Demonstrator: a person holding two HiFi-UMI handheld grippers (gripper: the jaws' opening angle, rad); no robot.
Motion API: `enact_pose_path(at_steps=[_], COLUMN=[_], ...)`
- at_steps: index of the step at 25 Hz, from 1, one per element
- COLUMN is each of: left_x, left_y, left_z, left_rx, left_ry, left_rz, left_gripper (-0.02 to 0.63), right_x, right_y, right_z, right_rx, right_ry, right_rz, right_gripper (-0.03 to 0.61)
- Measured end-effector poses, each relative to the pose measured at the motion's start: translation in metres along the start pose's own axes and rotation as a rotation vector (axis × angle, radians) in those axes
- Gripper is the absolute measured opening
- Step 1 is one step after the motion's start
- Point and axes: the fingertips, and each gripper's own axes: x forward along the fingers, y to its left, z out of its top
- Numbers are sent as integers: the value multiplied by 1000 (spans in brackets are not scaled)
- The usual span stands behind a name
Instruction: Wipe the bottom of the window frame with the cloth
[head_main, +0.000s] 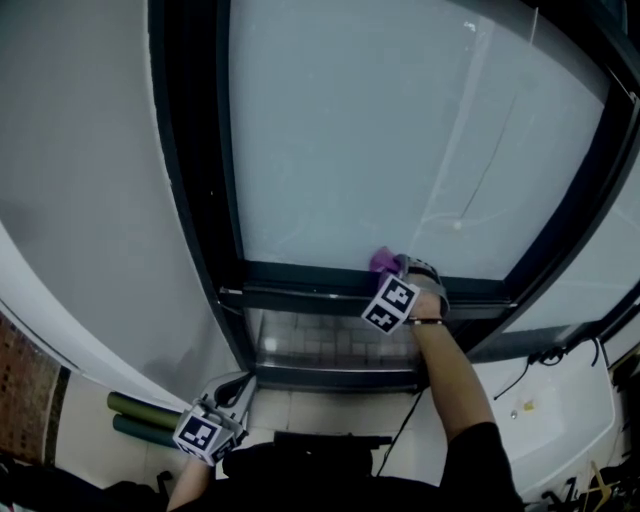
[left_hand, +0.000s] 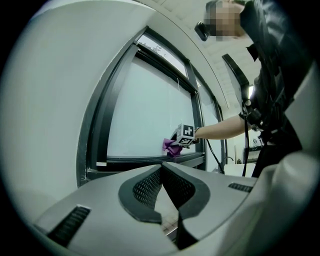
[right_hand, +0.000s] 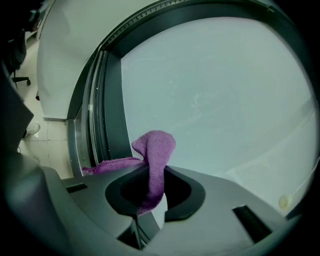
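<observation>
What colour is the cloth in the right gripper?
Purple. The cloth shows best in the right gripper view, pinched in the right gripper.

Two green rolls (head_main: 143, 410) are seen lying side by side at lower left, near a brick patch (head_main: 22, 385). A black cable (head_main: 528, 366) is draped over a white ledge (head_main: 565, 425) at right.

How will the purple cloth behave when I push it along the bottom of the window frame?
Probably floppy: the purple cloth flops over in a fold beyond the right gripper, so it may bunch rather than slide flat. It looks light and fuzzy, so it should drag softly on the window frame, not slip.
</observation>
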Motion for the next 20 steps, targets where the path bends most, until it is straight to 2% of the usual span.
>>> enact_pose_path(at_steps=[7, 12, 20], left_x=[8, 9, 22], left_y=[-11, -8, -20], left_z=[1, 4, 3], left_rx=[23, 11, 14], left_ry=[10, -1, 27], left_rz=[6, 41, 21], left_gripper=[2, 2, 2], right_x=[-10, -10, -5], right_y=[-27, -43, -44], right_z=[-9, -31, -74], right_rx=[168, 299, 507], right_ry=[-82, -125, -168], right_rz=[-21, -32, -7], right_gripper=[71, 71, 71])
